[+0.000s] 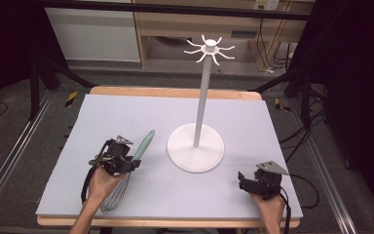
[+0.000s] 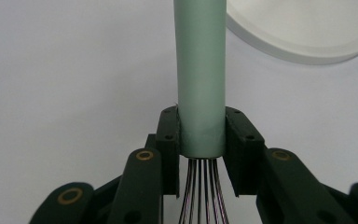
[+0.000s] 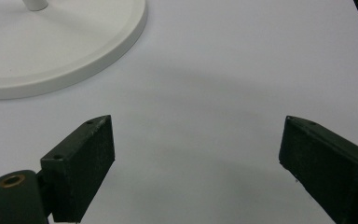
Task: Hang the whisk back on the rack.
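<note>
The whisk [image 1: 126,168] sits clamped by its green handle in the left gripper [image 2: 200,140] near the pale grey mat's [image 1: 126,117] front left, the white stand [image 1: 196,146] mid-mat, right gripper [image 3: 196,158] wide, empty by the front-right edge.

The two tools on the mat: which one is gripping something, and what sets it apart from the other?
The left tool, clamped on the whisk at its green handle's base. The right tool stands open over the bare mat.

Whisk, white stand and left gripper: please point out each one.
whisk [image 2: 201,70]: left gripper view, on its green handle.
white stand [image 1: 195,148]: high view, on its round base.
left gripper [image 2: 201,140]: left gripper view, between its fingers.
</note>
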`<state>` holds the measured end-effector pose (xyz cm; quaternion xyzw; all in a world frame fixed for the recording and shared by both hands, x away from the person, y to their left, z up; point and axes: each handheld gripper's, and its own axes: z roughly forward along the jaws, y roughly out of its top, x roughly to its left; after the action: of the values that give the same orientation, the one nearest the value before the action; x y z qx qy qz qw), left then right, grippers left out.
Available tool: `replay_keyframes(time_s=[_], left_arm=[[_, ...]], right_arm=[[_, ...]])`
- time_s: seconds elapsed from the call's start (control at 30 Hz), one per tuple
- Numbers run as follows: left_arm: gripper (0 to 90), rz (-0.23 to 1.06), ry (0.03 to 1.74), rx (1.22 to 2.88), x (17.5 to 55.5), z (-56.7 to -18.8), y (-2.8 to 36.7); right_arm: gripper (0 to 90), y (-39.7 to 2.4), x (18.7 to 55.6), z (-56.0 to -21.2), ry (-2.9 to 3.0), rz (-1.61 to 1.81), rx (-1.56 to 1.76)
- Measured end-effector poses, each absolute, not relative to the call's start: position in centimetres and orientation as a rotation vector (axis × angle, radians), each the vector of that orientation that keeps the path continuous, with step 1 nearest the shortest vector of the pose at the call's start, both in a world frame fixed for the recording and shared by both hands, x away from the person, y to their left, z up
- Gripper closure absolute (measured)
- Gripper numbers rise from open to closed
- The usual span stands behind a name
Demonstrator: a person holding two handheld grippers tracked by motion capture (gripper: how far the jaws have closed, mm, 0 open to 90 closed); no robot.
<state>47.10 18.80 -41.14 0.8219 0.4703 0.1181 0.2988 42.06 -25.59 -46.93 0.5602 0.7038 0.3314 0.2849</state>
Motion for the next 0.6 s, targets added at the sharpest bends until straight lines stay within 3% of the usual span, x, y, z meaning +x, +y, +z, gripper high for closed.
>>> replay_keyframes(time_s=[0.6], left_arm=[[68.6, 0.406, 1.127, 1.984, 44.7, -37.6, 20.2]], right_arm=[[10.8, -25.6, 42.1, -46.9, 1.879, 0.887, 1.497]])
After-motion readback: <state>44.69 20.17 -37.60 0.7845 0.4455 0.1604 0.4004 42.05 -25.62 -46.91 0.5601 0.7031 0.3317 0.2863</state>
